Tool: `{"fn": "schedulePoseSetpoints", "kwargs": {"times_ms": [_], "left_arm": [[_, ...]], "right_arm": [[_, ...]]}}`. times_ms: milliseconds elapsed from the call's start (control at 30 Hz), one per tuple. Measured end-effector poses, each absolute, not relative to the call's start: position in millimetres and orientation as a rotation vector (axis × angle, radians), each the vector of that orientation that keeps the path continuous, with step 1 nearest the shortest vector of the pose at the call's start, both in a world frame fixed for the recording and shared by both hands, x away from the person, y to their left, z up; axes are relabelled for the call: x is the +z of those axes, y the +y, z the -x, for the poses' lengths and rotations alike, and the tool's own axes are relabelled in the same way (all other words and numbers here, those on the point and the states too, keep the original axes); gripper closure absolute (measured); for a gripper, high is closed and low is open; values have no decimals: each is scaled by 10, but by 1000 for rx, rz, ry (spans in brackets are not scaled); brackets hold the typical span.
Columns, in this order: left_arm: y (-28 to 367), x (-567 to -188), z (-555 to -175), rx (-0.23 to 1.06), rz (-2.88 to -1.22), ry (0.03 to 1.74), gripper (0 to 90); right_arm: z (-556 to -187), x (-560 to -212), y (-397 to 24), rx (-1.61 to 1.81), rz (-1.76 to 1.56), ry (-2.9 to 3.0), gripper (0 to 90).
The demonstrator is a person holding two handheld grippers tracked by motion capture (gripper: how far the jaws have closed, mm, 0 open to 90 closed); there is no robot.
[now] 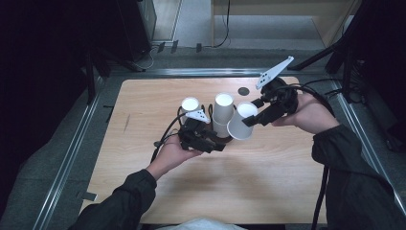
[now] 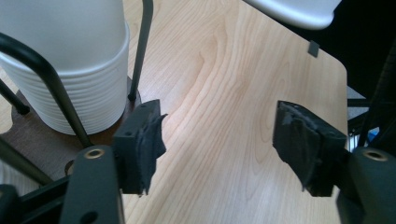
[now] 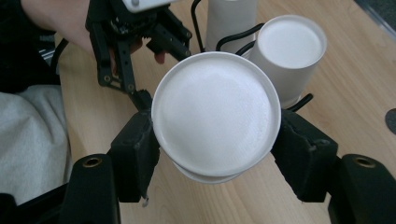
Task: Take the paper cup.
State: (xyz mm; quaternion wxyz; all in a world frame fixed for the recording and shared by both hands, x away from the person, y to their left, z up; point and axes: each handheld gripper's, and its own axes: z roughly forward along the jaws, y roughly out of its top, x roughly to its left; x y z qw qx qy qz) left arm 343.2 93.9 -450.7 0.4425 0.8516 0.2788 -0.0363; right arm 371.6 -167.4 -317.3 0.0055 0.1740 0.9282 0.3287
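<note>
Two tools are at work over the wooden counter (image 1: 143, 158), one in each of my hands. My right hand (image 1: 311, 115) comes in from the right with the wrist level, and my right tool (image 1: 252, 120) clamps a white paper cup (image 1: 242, 122) across its body, tipped on its side above the counter with its flat bottom facing back toward that tool. My left hand (image 1: 172, 151) reaches up from the lower left, palm under my left tool (image 1: 203, 129), whose jaws stand partly apart with nothing between them.

From the right tool's own camera the held cup (image 3: 217, 119) sits squarely between both pads, and behind it my left tool (image 3: 140, 100) and a second upright cup (image 3: 289, 51) show. From the left tool's camera, the pads (image 2: 149, 135) hang over bare wood, just beside a ribbed stack of nested cups (image 2: 70, 84) standing inside thin black wire posts (image 2: 140, 46) on a dark base (image 2: 32, 135). The high view alone shows all three white cup tops together, with the stack (image 1: 223, 112) in the middle.

Open counter lies ahead of my left tool out to the rounded far corner (image 2: 334, 65); the near half of the counter is free too. A small dark disc (image 1: 243, 90) lies behind the cups.
</note>
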Motion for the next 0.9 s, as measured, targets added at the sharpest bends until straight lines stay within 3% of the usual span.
{"fn": "schedulePoseSetpoints", "kwargs": {"times_ms": [267, 667, 900], "left_arm": [[1075, -4524, -3367, -141, -2118, 659, 242], [1238, -4519, -3278, -156, -2086, 611, 236], [1309, -4546, -3280, -180, -2095, 600, 176]], "right_arm": [[-3575, -3368, -1670, 1068, -537, 2906, 350], [-3424, -3697, -1597, 1137, -525, 2925, 351], [-3379, -3887, -1602, 1168, -549, 2924, 350]]}}
